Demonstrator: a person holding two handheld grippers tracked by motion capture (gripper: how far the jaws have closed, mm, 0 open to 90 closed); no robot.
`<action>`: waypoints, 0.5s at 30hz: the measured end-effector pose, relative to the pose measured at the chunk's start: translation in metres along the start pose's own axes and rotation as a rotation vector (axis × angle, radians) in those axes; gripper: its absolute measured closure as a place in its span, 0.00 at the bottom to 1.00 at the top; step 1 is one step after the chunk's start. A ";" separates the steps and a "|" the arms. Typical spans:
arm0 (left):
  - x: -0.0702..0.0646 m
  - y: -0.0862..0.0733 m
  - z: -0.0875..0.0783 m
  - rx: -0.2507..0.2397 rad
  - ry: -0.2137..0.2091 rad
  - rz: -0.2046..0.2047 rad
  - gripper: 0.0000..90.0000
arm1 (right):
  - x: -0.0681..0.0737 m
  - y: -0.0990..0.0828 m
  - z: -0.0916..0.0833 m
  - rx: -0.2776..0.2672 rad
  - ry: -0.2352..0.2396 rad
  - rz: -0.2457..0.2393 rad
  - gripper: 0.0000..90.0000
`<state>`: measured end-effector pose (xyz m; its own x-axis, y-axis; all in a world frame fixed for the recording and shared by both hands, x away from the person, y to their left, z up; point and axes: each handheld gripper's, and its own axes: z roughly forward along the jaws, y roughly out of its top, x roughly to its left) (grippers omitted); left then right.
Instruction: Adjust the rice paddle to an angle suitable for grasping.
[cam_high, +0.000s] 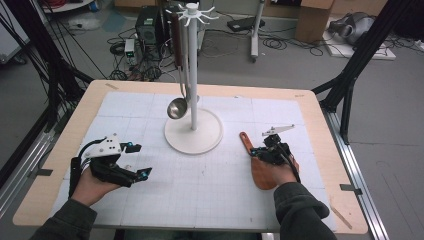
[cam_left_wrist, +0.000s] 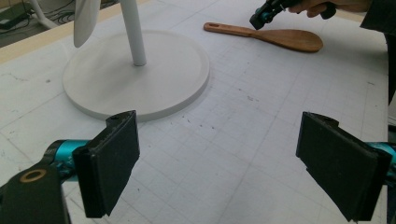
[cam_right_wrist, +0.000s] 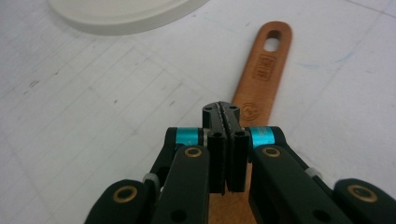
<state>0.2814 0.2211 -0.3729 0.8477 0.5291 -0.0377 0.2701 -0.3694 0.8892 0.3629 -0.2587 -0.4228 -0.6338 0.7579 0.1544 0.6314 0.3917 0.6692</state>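
Wooden spatula (cam_high: 260, 167): one of them, lying flat on the white gridded mat (cam_high: 210, 185) at the right side of the table (cam_high: 320, 107). In the high view its long axis runs from the near right up toward the far left, the handle with its hanging hole pointing toward the white stand (cam_high: 193, 131) and the broad blade lying nearest the person's right hand.

Right gripper (cam_high: 264, 151) is above the spatula's handle. Its jaws are pressed fully together with nothing between them, and the handle runs on beyond their tips in the right gripper view. Whether the tips touch the wood cannot be told.

Left gripper (cam_high: 140, 161) sits at the left side of the mat, well apart from the spatula, its jaws spread wide and empty.

One metal ladle (cam_high: 176, 107) hangs from the stand, its bowl just above the round base.
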 end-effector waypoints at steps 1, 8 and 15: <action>-0.001 0.000 0.001 -0.006 0.001 -0.007 0.16 | -0.002 0.000 0.001 0.000 -0.007 0.004 1.00; 0.000 0.000 0.001 0.000 -0.003 -0.003 0.16 | -0.014 0.005 0.008 -0.002 -0.051 0.035 1.00; 0.000 0.000 0.001 0.002 -0.005 -0.001 0.16 | -0.022 0.012 0.015 0.000 -0.090 0.034 1.00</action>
<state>0.2815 0.2206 -0.3735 0.8496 0.5259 -0.0403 0.2717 -0.3709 0.8880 0.3911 -0.2633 -0.4293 -0.5690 0.8148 0.1109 0.6518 0.3647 0.6649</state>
